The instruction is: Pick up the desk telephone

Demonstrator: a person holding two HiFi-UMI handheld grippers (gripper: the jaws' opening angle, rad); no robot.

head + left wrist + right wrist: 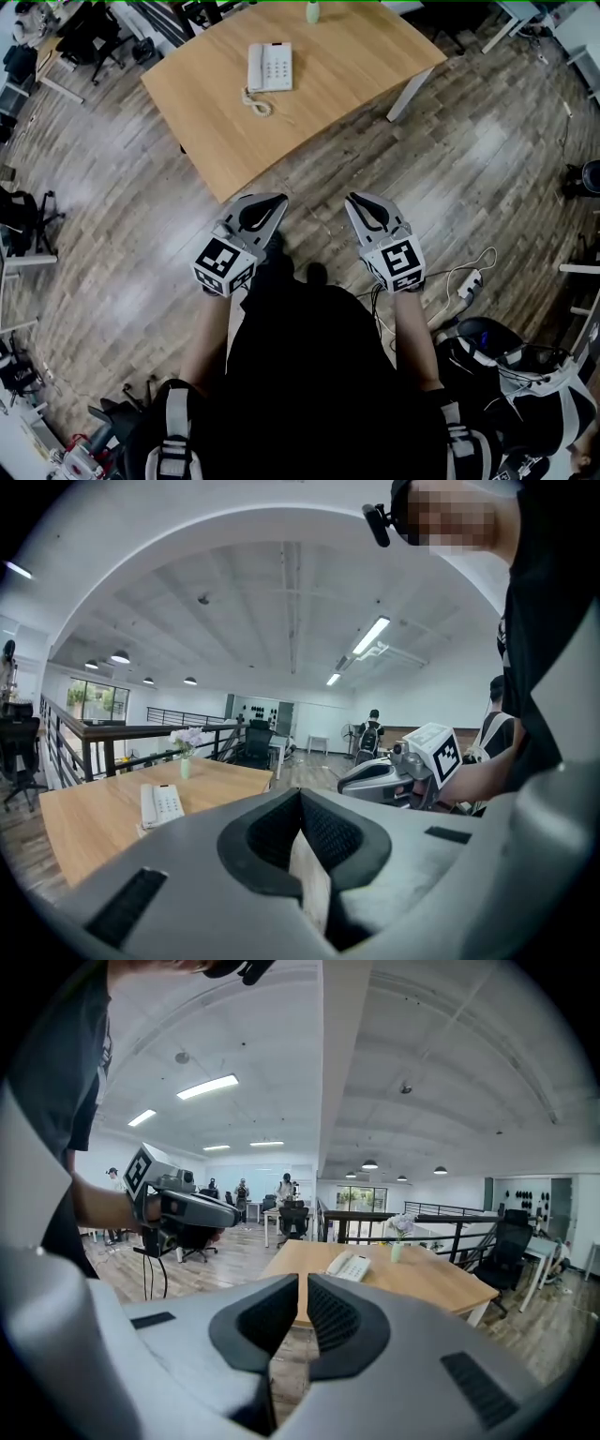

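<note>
Wooden table (pixel 347 66) with desk telephone (pixel 270 67), well beyond left claw (pixel 274 202), right claw (pixel 354 202) (both closed, empty)

wooden table (pixel 356 66) bears a white desk telephone (pixel 270 66) and a small vase (pixel 312 11).

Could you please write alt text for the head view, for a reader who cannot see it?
Seen from above, a white desk telephone lies untouched on a wooden table. Short of the table, over a wooden floor, a person holds the left gripper and the right gripper, both shut and empty.
</note>
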